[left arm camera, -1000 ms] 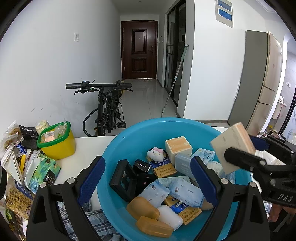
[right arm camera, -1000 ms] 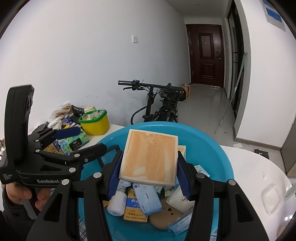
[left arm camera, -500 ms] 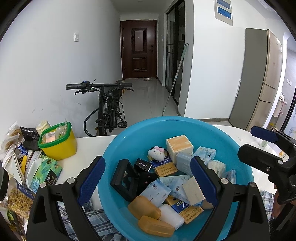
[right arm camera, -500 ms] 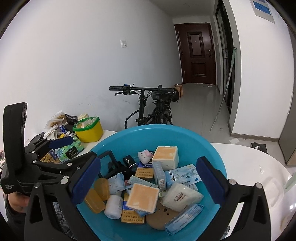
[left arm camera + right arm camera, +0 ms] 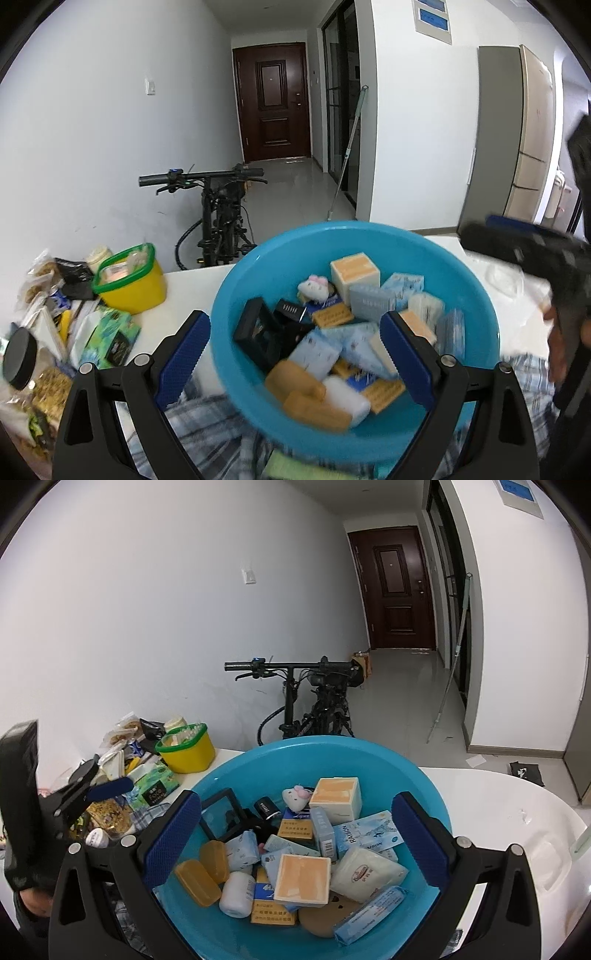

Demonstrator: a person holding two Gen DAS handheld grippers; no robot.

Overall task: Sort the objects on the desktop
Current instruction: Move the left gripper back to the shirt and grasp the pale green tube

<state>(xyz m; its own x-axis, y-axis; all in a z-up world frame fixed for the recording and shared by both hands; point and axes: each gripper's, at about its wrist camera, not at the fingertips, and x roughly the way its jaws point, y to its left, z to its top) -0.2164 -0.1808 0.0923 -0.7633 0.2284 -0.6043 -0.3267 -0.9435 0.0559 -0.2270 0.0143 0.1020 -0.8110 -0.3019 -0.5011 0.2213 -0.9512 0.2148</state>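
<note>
A blue plastic basin (image 5: 476, 306) (image 5: 373, 753) stands on the white table and holds several small boxes, tissue packs, soap cases and a small plush toy. A flat square orange-topped box (image 5: 302, 874) lies on top of the pile near the front. My right gripper (image 5: 295, 834) is open and empty above the basin's near side. My left gripper (image 5: 295, 354) is open and empty, with the basin's near rim between its fingers. Each gripper shows at the edge of the other's view.
A yellow tub with a green rim (image 5: 129, 280) (image 5: 186, 747) stands left of the basin, beside snack packets and a green tissue pack (image 5: 153, 781). A checked cloth (image 5: 207, 428) lies under the basin. A bicycle (image 5: 317, 698) stands behind the table.
My right gripper opened and dropped the flat orange box into the basin, then drew back. My left gripper has shifted a little; its view is blurred now.
</note>
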